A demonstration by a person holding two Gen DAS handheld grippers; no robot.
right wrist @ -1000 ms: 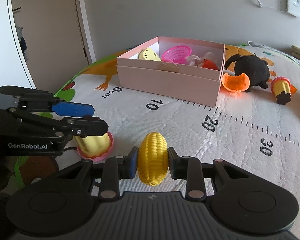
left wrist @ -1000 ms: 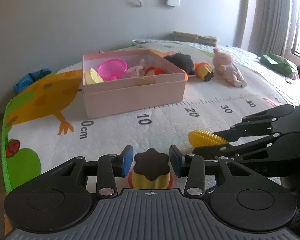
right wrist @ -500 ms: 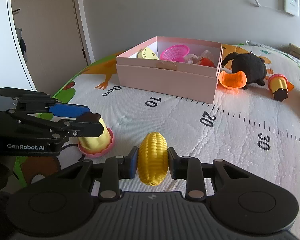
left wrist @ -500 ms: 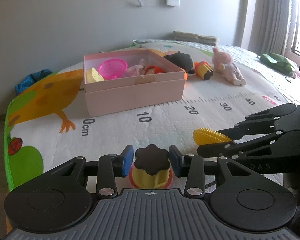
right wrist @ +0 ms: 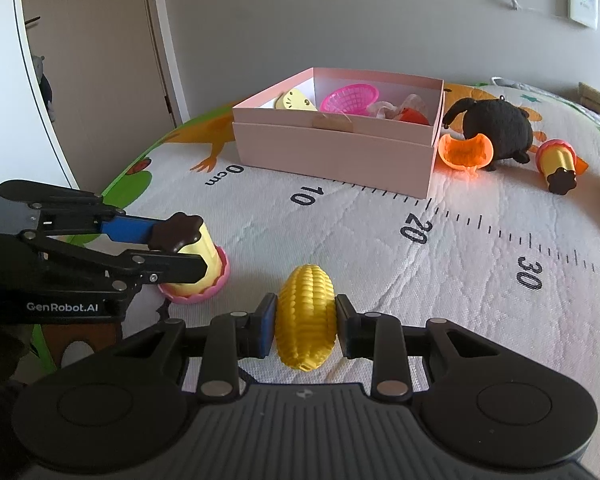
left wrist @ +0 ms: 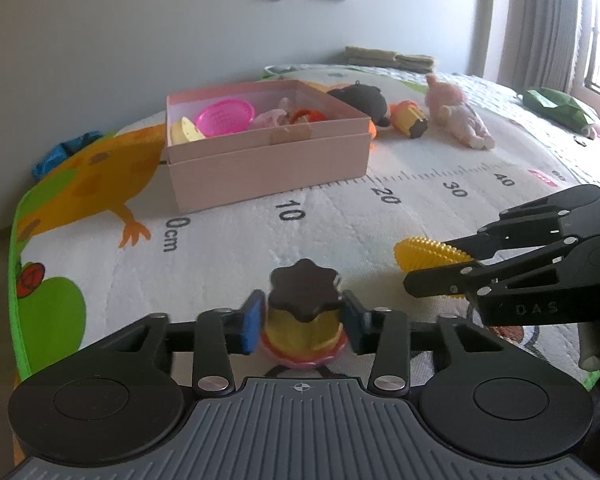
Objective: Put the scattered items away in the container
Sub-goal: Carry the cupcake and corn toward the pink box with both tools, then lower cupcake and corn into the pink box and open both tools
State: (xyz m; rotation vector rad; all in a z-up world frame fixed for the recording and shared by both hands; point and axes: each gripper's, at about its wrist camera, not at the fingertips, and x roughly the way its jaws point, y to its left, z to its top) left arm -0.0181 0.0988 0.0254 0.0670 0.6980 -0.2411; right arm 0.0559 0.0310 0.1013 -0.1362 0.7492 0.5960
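The toy cupcake (left wrist: 302,320) has a pale yellow fluted body, a pink scalloped base and a dark brown flower-shaped top. The left gripper (left wrist: 302,322) is clamped on it, blue pads pressed against its yellow sides. It sits on the play mat (left wrist: 228,256), on the near side of the pink box (left wrist: 268,160) and well apart from it, in front of the printed "0cm" and "10" marks.

The toy corn cob (right wrist: 306,316) is bright yellow, ribbed with rows of kernels and rounded at both ends. The right gripper (right wrist: 306,322) is closed on its middle, one pad on each flank. It too is in front of the pink box, well short of it, just beside the cupcake.

The pink box is a shallow, open, rectangular carton with a strip of tape on its front wall. Inside it lie a magenta mesh basket (right wrist: 350,98), a pale yellow slice-shaped toy (right wrist: 296,101) at the left corner, a light pink crumpled piece (left wrist: 272,117) and something red-orange (right wrist: 412,117) against the right wall.

Just beside the box's right end lie an orange half shell (right wrist: 464,152) and a black plush toy (right wrist: 494,132). Farther out from that end rest a second cupcake toy (right wrist: 558,162), tipped on its side, and a pink plush doll (left wrist: 458,118).
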